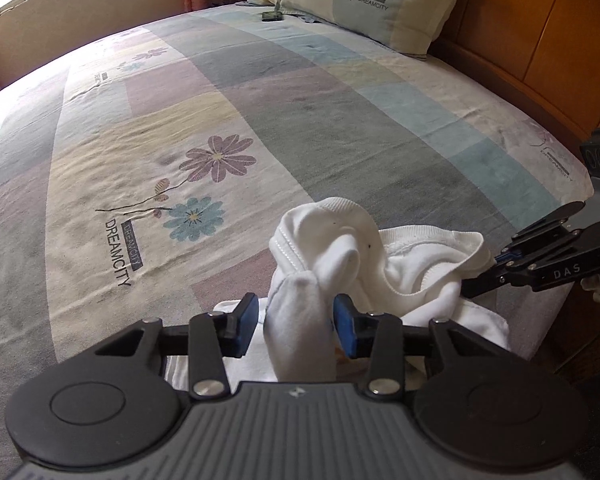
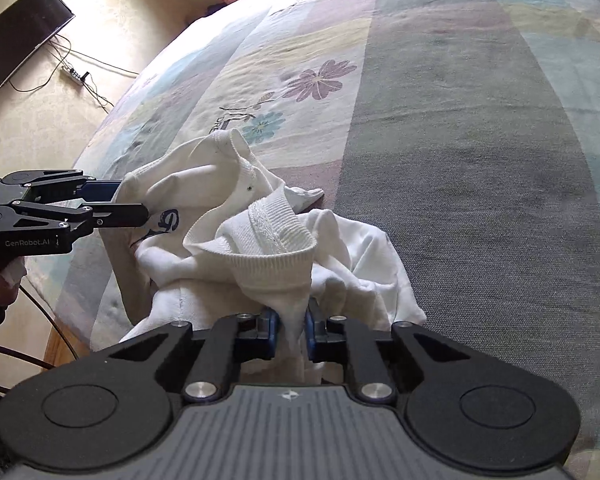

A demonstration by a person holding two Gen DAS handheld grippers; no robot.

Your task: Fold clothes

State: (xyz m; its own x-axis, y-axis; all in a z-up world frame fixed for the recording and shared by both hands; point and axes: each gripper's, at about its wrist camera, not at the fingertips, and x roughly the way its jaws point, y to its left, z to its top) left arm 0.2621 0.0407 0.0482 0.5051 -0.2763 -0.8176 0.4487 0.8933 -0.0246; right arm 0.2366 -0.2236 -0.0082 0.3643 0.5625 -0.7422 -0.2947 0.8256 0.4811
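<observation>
The left gripper [image 1: 296,326] has its blue pads partly closed around a thick bunch of white cloth that rises between them; the right-hand pad touches the fabric, while on the other side a sliver of gap seems to show, so the hold looks loose rather than firm. The right gripper [image 2: 291,330] is nearly closed, its pads pinching a thin gathered fold of the same white garment [image 2: 260,240], just below a ribbed band that stands up like a cuff or neckline. Both grips sit on the near side of the heap, probably so that the two hands can lift and pull apart to spread the piece out before any fold is made. The garment is crumpled in a mound at the near edge of the bed [image 1: 300,128], directly in front of both sets of jaws and partly draped over the mattress side, with a dark printed mark showing near the left gripper in the right wrist view. Beyond it stretches the flower-patterned sheet, with a pillow [image 1: 376,4] far off by the wooden headboard [image 1: 540,32].
</observation>
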